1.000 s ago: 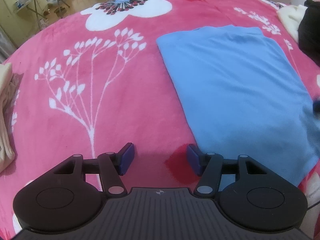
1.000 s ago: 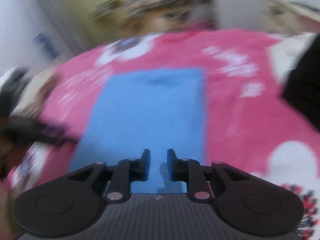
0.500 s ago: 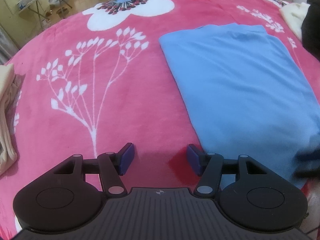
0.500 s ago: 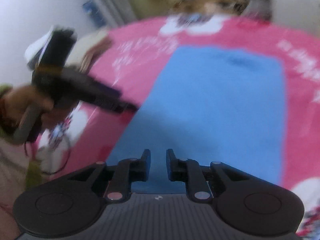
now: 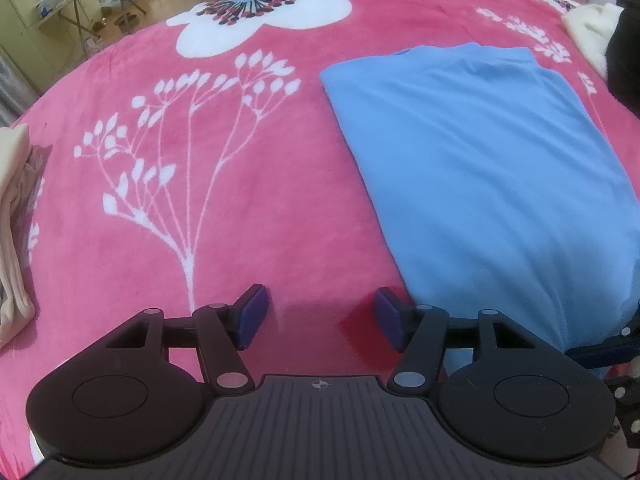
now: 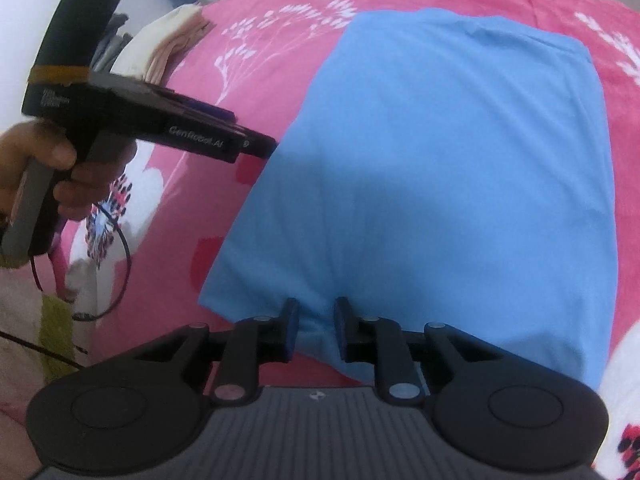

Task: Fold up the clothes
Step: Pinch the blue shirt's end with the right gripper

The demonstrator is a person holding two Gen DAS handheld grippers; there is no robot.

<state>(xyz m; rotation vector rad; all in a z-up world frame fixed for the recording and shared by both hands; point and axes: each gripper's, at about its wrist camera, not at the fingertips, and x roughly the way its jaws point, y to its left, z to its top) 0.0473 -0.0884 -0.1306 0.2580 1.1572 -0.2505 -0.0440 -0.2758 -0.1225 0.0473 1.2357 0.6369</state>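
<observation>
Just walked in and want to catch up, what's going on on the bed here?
A person is folding clothes with a hand-held gripper in each hand. A blue garment, already folded into a long rectangle, lies flat on the pink floral blanket. The right hand-held gripper is at the garment's near edge; its jaws have just been opening, with the hem between the pads but not clamped. The left hand-held gripper is open over bare blanket beside the garment, holding nothing.
</observation>
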